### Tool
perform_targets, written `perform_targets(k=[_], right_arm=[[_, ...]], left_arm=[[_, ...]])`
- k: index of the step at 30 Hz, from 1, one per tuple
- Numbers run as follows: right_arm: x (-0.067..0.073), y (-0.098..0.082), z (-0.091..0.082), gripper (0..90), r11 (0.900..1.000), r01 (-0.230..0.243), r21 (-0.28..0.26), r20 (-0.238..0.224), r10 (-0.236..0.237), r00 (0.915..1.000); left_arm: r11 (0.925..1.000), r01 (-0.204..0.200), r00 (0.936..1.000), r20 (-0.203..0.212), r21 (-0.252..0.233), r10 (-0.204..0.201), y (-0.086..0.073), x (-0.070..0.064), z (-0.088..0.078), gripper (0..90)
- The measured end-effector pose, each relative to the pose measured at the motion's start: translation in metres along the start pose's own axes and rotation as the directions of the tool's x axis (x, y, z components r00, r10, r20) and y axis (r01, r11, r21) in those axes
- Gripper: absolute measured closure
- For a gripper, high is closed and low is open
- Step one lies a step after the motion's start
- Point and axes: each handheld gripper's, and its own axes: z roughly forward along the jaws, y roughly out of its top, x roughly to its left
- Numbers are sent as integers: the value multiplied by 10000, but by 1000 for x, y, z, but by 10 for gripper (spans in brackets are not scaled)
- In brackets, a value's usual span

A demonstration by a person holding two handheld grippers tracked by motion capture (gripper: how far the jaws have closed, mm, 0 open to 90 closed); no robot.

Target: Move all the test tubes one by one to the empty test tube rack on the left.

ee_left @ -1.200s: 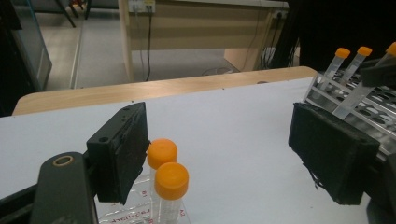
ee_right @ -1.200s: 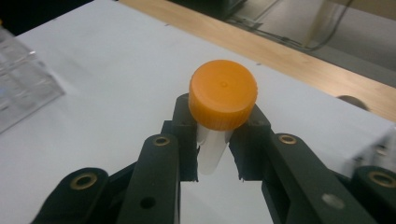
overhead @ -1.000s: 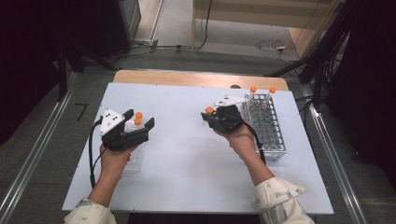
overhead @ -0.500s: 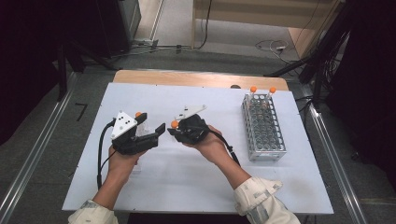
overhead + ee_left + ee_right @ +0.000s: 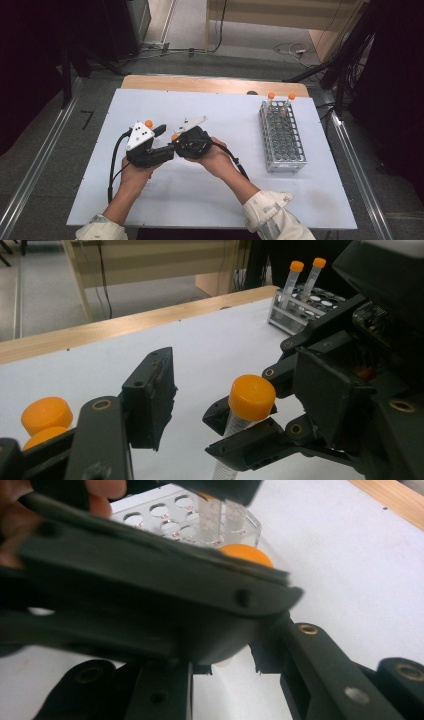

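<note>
My right gripper (image 5: 178,143) is shut on a clear tube with an orange cap (image 5: 175,136), held mid-table above the white board (image 5: 210,205). My left gripper (image 5: 165,141) faces it. In the left gripper view that capped tube (image 5: 251,396) stands upright in the right gripper's jaws (image 5: 240,440), between my left gripper's (image 5: 230,390) two pads. The left jaws have just been closing, but gaps remain on both sides of the cap. In the right gripper view the left gripper's black jaw lies across my right gripper (image 5: 225,667), and an orange cap (image 5: 247,555) peeks over it.
A metal tube rack (image 5: 281,142) stands at the right of the board with two orange-capped tubes (image 5: 271,96) at its far end. A clear holed rack (image 5: 170,522) with tubes sits behind the left gripper. Orange caps (image 5: 46,415) lie close by the left jaw.
My right gripper has carried the tube left from the metal rack to the left gripper. The left gripper's jaws have narrowed around the cap.
</note>
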Motion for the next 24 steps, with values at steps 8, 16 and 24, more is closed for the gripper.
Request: perform_targets(k=[8,16,24], right_arm=[[3,0,0,712,10000,-3,-16,-99,2,10000],[4,1,-1,712,9998,95,-184,-207,-99,9997],[4,1,-2,712,9997,45,-228,-244,-51,9997]], left_arm=[[9999,-37,9996,267,96,34,-2,0,2,504],[9998,157,9973,711,156,-168,-4,2,2,654],[9998,126,9972,733,153,-137,-4,1,2,694]])
